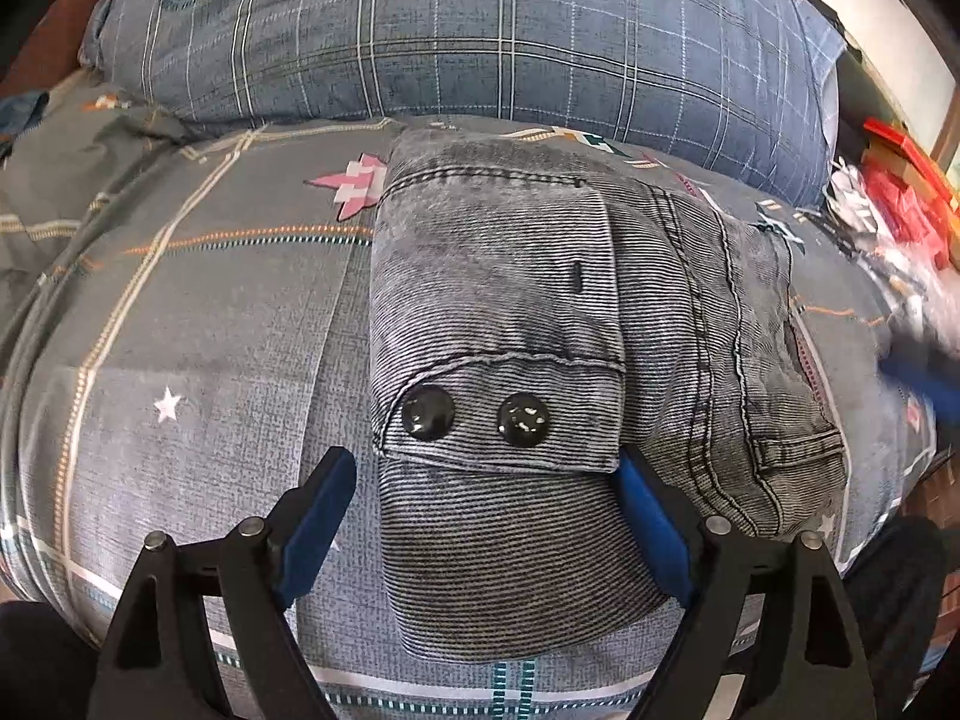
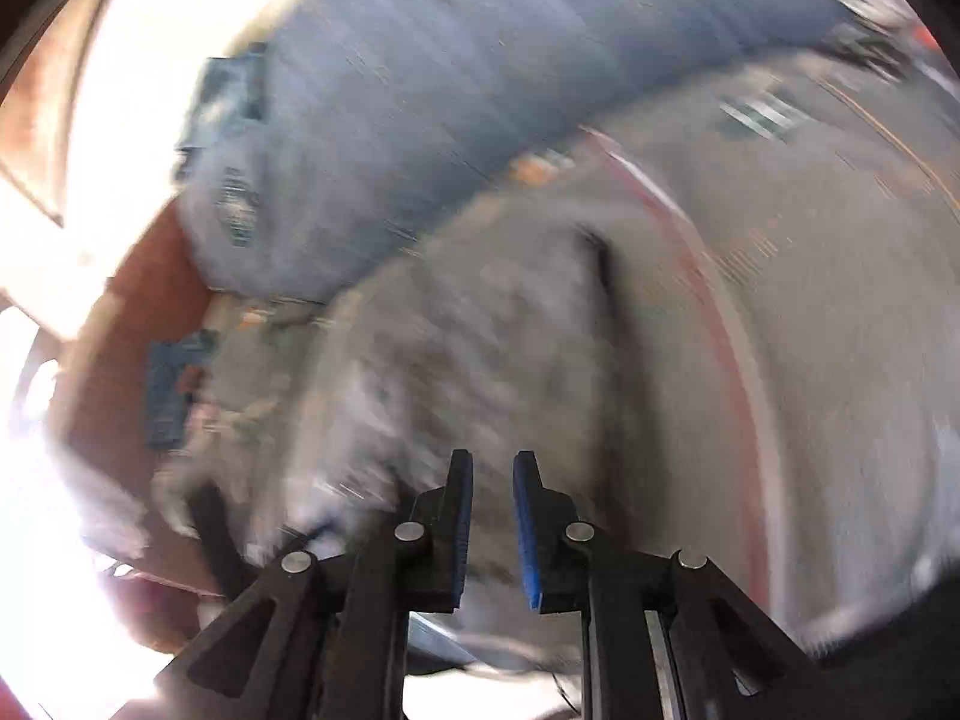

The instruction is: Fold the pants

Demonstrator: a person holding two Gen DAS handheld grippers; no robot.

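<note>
The grey washed-denim pants [image 1: 540, 324] lie folded into a compact bundle on the bed, with a flap carrying two black buttons [image 1: 474, 414] on top. My left gripper [image 1: 486, 474] is wide open just above the near end of the bundle, one blue pad [image 1: 318, 516] on each side of it, holding nothing. In the right wrist view, which is heavily motion-blurred, my right gripper [image 2: 492, 480] has its blue pads [image 2: 525, 528] close together with a narrow gap and nothing visible between them. The grey pants [image 2: 480, 330] show as a blur ahead of it.
The bed has a grey patterned sheet [image 1: 180, 312]. A large blue plaid pillow [image 1: 480, 30] lies behind the pants. Red and silver packages [image 1: 900, 204] sit at the right edge. A blurred blue shape [image 1: 918, 378] shows at far right.
</note>
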